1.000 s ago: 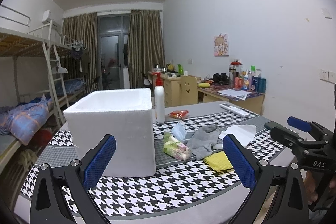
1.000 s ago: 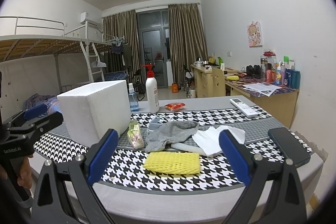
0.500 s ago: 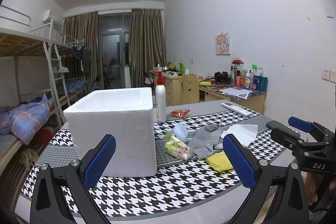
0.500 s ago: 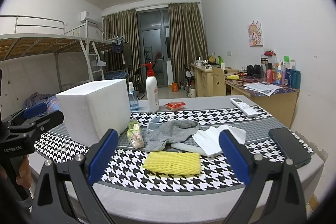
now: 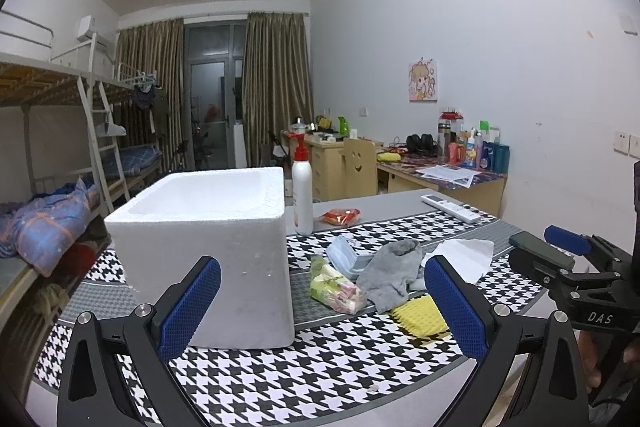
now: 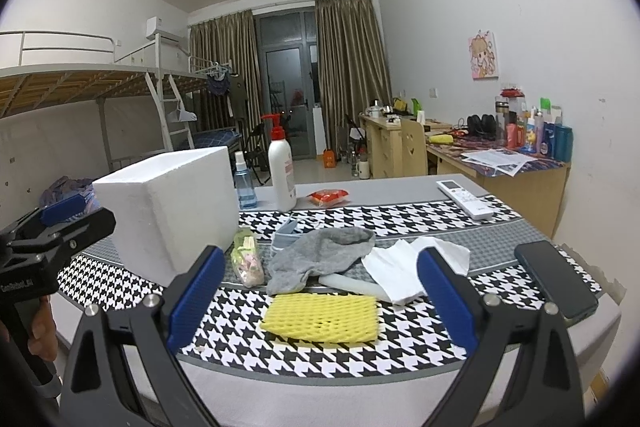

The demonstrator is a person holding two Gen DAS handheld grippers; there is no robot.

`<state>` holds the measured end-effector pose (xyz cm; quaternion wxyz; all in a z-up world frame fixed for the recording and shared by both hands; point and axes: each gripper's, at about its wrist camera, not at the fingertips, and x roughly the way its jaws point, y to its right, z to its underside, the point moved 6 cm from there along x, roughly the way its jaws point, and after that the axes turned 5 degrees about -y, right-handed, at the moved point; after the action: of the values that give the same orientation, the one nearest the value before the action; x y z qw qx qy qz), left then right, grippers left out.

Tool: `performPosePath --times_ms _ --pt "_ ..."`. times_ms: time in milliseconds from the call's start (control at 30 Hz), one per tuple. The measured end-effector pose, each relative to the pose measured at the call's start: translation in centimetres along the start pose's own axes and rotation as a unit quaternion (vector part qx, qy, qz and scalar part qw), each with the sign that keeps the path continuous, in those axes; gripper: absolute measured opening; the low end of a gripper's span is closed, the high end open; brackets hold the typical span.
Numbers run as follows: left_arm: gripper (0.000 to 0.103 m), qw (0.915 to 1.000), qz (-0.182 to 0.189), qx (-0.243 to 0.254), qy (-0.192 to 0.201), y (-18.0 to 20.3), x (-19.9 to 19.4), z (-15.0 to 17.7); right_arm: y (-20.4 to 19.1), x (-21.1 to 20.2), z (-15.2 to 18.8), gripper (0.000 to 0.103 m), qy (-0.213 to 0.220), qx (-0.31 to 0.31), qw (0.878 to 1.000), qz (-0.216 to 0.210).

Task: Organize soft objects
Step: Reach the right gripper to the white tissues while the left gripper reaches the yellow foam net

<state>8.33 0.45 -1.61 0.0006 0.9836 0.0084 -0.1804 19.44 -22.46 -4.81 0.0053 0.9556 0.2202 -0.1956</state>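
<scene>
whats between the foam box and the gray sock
A clear packet of tissues lies between the foam box and the gray sock, clearest in the right wrist view.

Both hand-held grippers are black, angular frames with silver screw heads and two fingers faced in blue textured pads (image 5: 191, 307). The right hand-held gripper (image 5: 560, 255) carries white "DAS" lettering; the left hand-held gripper (image 6: 60, 217) bears small white lettering too. Bare skin shows on the left hand (image 6: 40, 331).
</scene>
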Motion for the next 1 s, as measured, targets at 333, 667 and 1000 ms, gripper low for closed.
performPosePath --times_ms 333,667,1000 --pt "0.102 0.9997 0.013 -0.001 -0.019 0.5 1.7 -0.4 0.9 1.3 -0.7 0.098 -0.014 0.004 1.0 0.009" --pt "0.102 0.9985 0.025 0.002 -0.049 2.2 4.1 -0.4 2.7 2.9 -0.7 0.098 -0.042 0.008 0.999 0.019" --pt "0.102 0.9959 0.041 0.007 -0.08 4.2 6.0 0.4 5.4 4.5 -0.2 0.098 -0.07 0.02 0.997 0.037"
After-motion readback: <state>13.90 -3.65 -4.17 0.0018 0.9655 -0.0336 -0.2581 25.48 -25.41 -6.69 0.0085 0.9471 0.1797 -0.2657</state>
